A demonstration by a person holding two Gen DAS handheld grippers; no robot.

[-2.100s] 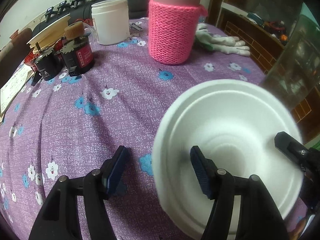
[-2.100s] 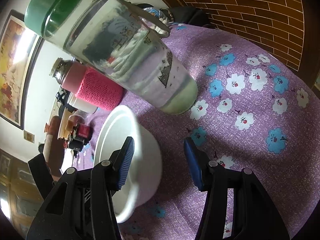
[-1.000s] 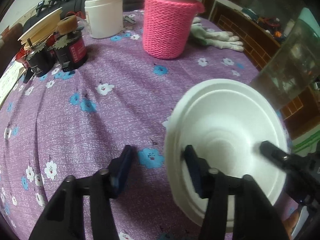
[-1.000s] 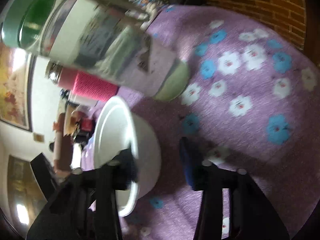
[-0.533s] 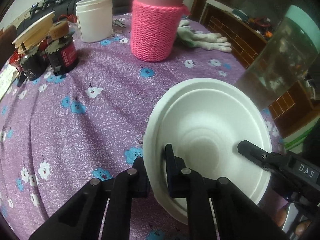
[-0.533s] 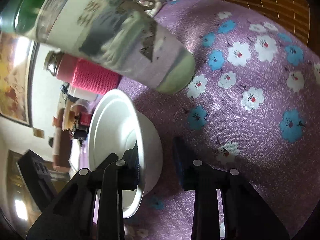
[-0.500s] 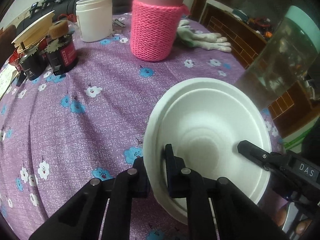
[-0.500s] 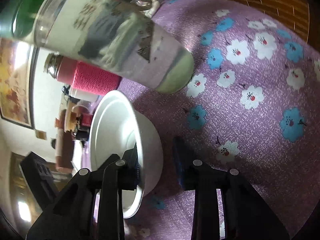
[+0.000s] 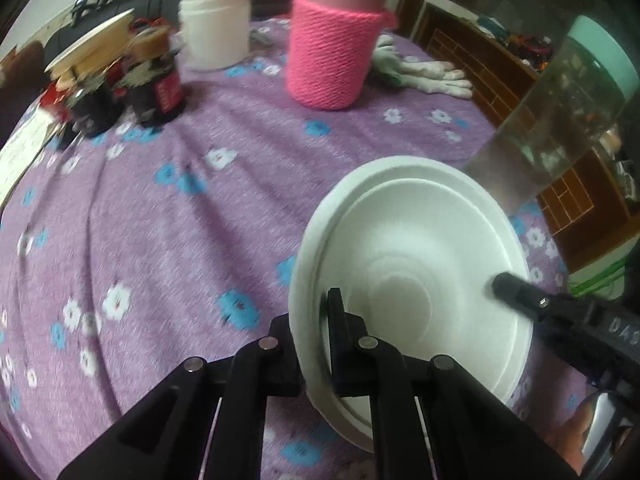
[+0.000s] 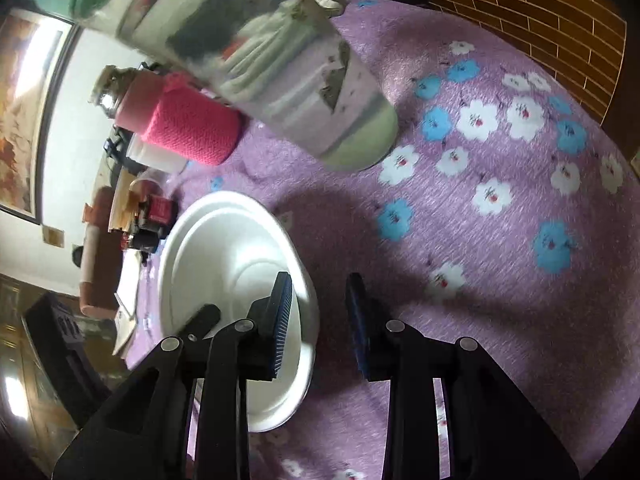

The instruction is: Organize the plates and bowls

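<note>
Two white bowls nested together (image 9: 408, 264) stand tilted on the purple flowered cloth (image 9: 168, 216). My left gripper (image 9: 310, 316) is shut on the near rim of the bowls, one finger inside and one outside. In the right wrist view my right gripper (image 10: 320, 312) straddles the far rim of the bowls (image 10: 224, 264), one blue pad (image 10: 282, 320) inside and the other outside, with a gap to the wall. The right gripper's finger tip (image 9: 516, 288) shows inside the bowl in the left wrist view.
A tall clear bottle with a green lid (image 10: 272, 64) stands just behind the bowls, also in the left wrist view (image 9: 560, 100). A pink knit-sleeved flask (image 9: 336, 48), a white jar (image 9: 216, 28), dark jars (image 9: 156, 80) and white gloves (image 9: 420, 72) stand further back.
My left gripper has closed from open onto the bowls' near rim. My right gripper's jaws narrowed around the far rim. The bowls have tipped up a little.
</note>
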